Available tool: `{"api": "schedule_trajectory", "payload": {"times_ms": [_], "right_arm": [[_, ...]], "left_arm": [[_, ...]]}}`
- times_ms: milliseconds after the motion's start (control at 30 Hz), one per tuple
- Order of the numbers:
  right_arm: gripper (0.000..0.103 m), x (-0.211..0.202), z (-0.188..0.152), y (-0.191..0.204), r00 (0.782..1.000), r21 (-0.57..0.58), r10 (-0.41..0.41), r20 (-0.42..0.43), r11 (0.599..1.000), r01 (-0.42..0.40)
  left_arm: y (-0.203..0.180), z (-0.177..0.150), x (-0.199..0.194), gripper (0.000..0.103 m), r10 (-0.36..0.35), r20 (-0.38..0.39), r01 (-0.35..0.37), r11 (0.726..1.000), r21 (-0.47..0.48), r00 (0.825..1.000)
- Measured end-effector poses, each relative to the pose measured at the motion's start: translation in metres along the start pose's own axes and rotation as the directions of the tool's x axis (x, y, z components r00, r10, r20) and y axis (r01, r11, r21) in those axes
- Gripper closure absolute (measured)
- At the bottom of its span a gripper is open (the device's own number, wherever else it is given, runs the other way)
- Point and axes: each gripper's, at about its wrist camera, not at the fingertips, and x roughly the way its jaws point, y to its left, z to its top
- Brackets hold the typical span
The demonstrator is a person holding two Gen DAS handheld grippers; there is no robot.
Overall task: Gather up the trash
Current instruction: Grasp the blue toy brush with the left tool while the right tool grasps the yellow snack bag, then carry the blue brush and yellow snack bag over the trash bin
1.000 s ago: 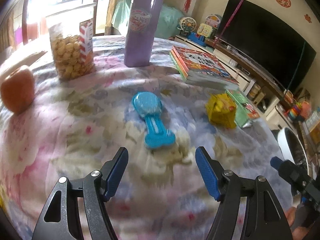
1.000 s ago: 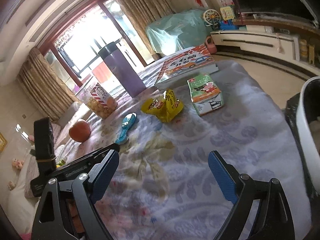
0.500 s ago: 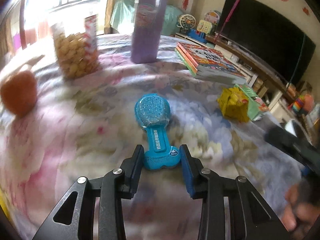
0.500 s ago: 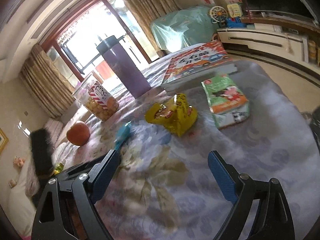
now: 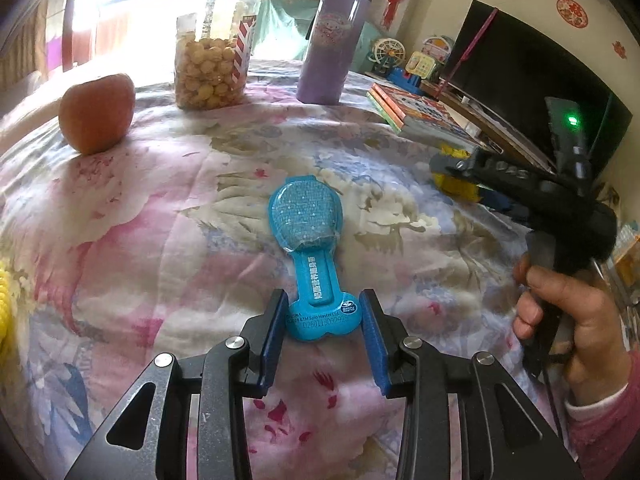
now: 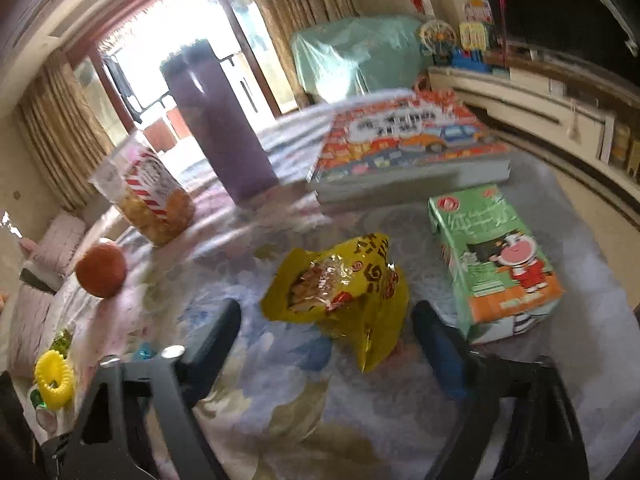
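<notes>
With left tongs (image 5: 323,330) pinching only the blue pack's (image 5: 310,248) thin end, it may slip; right tongs (image 6: 326,344), wide open and empty, straddle the yellow wrapper (image 6: 344,292).

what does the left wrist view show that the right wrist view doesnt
Only the left wrist view shows the blue packet in full, its near end clamped between the left gripper fingers, and the hand holding the other gripper.

Only the right wrist view shows the green carton, the yellow ring, and the yellow wrapper in full, between the open right gripper fingers.

Both show the apple, snack jar, purple bottle and books.
</notes>
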Motion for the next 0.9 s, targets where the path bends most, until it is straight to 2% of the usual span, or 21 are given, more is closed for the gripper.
{"api": "schedule_trajectory", "payload": {"times_ms": [67, 200, 233, 300, 367, 433, 533, 633, 667, 700, 900], "right_arm": [[0.051, 0.005, 0.001, -0.001, 1.0, 0.007, -0.006, -0.022, 1.0, 0.007], [0.068, -0.013, -0.007, -0.001, 1.0, -0.008, 0.012, 0.01, 1.0, -0.012], [0.068, -0.022, -0.012, -0.001, 0.999, -0.007, 0.033, 0.014, 0.999, -0.033], [0.068, -0.041, -0.024, -0.003, 0.997, -0.005, 0.063, 0.033, 0.998, -0.062], [0.068, -0.057, -0.036, -0.003, 0.996, 0.003, 0.08, 0.041, 0.997, -0.08], [0.068, -0.075, -0.053, -0.006, 0.993, 0.021, 0.108, 0.047, 0.994, -0.11], [0.068, -0.099, -0.079, -0.011, 0.992, 0.047, 0.109, 0.058, 0.993, -0.112], [0.068, -0.114, -0.096, -0.015, 0.993, 0.073, 0.09, 0.073, 0.993, -0.095], [0.068, -0.119, -0.1, -0.017, 0.993, 0.086, 0.088, 0.08, 0.992, -0.095], [0.068, -0.121, -0.102, -0.019, 0.993, 0.098, 0.085, 0.086, 0.991, -0.093], [0.068, -0.137, -0.107, -0.021, 0.992, 0.106, 0.069, 0.109, 0.991, -0.08]], "left_arm": [[-0.002, -0.001, 0.001, 0.067, 0.005, 0.003, -0.005, 1.0, -0.001, 1.0], [-0.001, -0.001, 0.002, 0.064, 0.018, 0.006, -0.018, 1.0, -0.009, 1.0], [-0.001, 0.0, 0.002, 0.061, 0.02, 0.007, -0.02, 1.0, -0.008, 1.0], [-0.001, 0.001, 0.0, 0.044, 0.041, 0.02, -0.041, 0.999, -0.008, 0.999], [-0.001, 0.001, -0.001, 0.034, 0.066, 0.032, -0.065, 0.998, -0.018, 0.997], [0.0, 0.001, -0.001, 0.034, 0.074, 0.029, -0.074, 0.997, -0.029, 0.997], [-0.004, 0.005, 0.006, 0.034, 0.095, 0.002, -0.095, 0.995, -0.012, 0.995], [-0.016, 0.009, 0.014, 0.037, 0.118, -0.012, -0.117, 0.992, 0.038, 0.993], [-0.02, 0.01, 0.017, 0.05, 0.121, -0.014, -0.12, 0.991, 0.059, 0.993], [-0.024, 0.011, 0.019, 0.068, 0.119, -0.015, -0.117, 0.99, 0.076, 0.993], [-0.031, 0.004, 0.01, 0.069, 0.082, -0.004, -0.081, 0.992, 0.099, 0.997]]}}
